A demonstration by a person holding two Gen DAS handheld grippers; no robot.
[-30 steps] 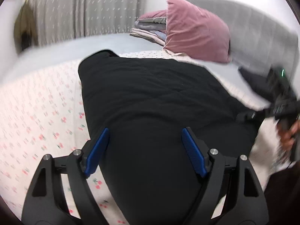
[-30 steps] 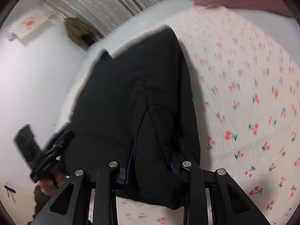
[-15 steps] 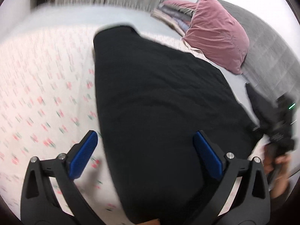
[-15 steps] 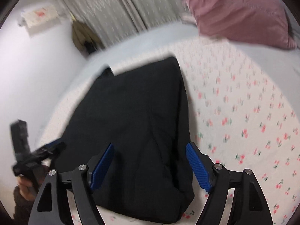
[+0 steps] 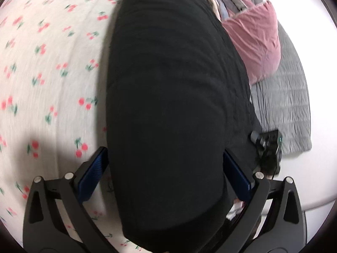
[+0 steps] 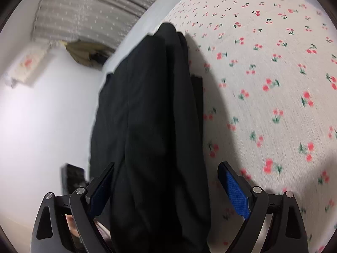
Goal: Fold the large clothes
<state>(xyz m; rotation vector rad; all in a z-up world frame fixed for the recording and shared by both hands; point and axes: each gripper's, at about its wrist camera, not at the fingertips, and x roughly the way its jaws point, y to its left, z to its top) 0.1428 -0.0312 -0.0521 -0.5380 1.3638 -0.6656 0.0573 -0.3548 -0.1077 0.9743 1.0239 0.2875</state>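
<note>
With the folded black garment (image 5: 168, 105) lying on the cherry-print bed (image 5: 52, 63), the left gripper (image 5: 166, 172) spread wide and the right gripper (image 6: 168, 185) opening astride it, either blue pad could snag the slack cloth and drag the fold apart.

garment (image 5: 168, 105) on bedspread (image 5: 52, 73); pillow (image 5: 257, 42) behind
</note>
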